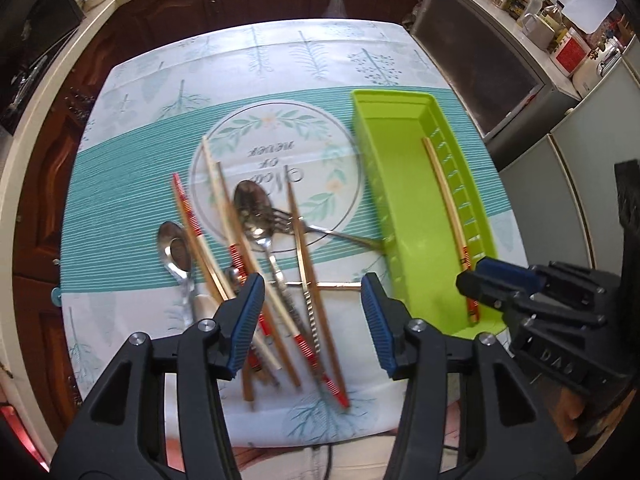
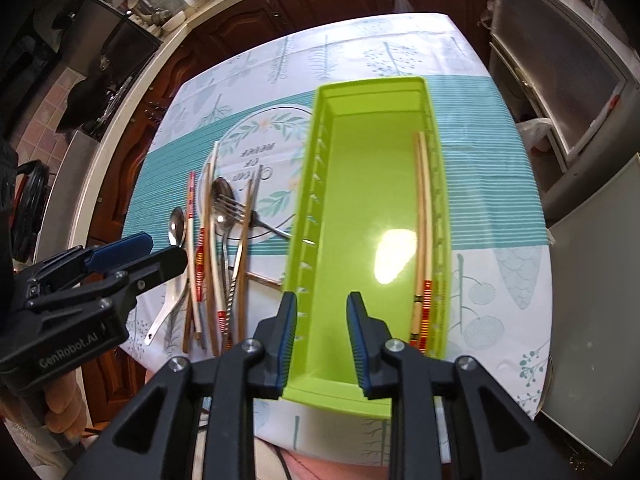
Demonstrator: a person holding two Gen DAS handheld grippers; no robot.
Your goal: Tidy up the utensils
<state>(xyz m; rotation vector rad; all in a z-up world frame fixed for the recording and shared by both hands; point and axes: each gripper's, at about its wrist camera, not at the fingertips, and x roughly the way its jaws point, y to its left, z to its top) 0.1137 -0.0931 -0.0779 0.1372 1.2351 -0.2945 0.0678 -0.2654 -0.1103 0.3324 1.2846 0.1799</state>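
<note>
Both grippers empty above the surface; utensils partly sorted.

Green tray (image 2: pixel 356 216) is the landmark: two chopsticks (image 2: pixel 422 232) lie inside along its right wall. Left of the tray, a heap of chopsticks, spoons and a fork (image 1: pixel 256 248) rests on the patterned cloth (image 1: pixel 132 184), apparently overlapping. Left gripper (image 1: pixel 312 316) hangs over the heap, fingers apart; right gripper (image 2: pixel 322 340) over the tray's near end, fingers apart, nothing between.

Right gripper (image 2: pixel 322 340) jaws apart, empty, above green tray (image 2: pixel 360 184); chopsticks (image 2: pixel 423 216) inside.
</note>
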